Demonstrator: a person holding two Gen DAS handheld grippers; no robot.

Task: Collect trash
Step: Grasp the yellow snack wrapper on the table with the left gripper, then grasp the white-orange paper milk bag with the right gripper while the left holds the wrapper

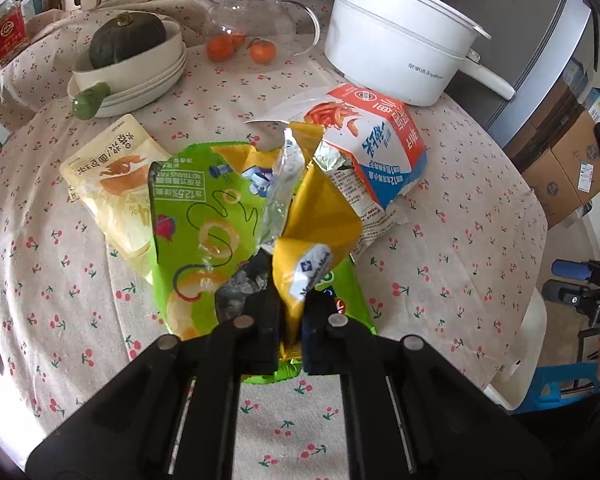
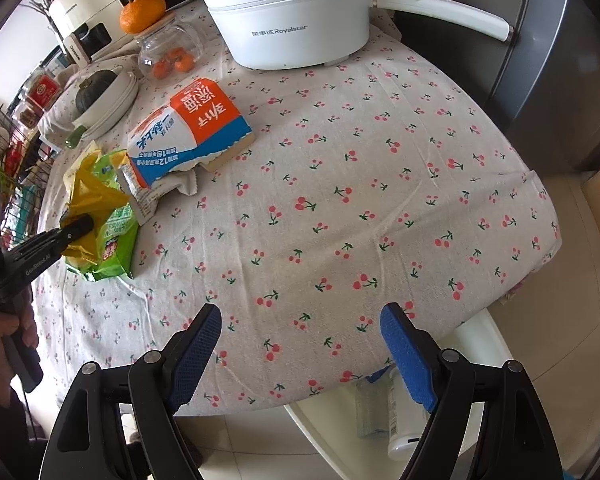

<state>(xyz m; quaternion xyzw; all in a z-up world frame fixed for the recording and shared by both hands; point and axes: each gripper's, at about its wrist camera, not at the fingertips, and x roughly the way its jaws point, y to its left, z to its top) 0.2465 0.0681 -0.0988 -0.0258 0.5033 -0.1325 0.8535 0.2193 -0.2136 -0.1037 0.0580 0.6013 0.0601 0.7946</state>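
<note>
Table [image 2: 380, 184]: beneath and ahead of both grippers.
Torn wrapper [image 1: 312, 216]: pinched in the left gripper [image 1: 290, 320], lying over the snack bag [image 1: 196, 220].
Pouch [image 1: 112, 176]: left of the snack bag, partly under it.
Carton bag [image 1: 376, 148]: ahead, right of the left gripper.
Pot [image 1: 400, 40]: far right, behind the carton bag.
Right gripper [image 2: 300, 344]: over the near table edge, well right of the trash.

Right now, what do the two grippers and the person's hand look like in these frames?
Both are glossy black plastic with silver round pins at the joints. The right gripper has flat fingers faced with blue mesh-textured pads. The left gripper shows the same black links; from the right wrist view its side carries white "GenRobot.AI" lettering. A bare hand wraps its black handle; no sleeve shows.
</note>
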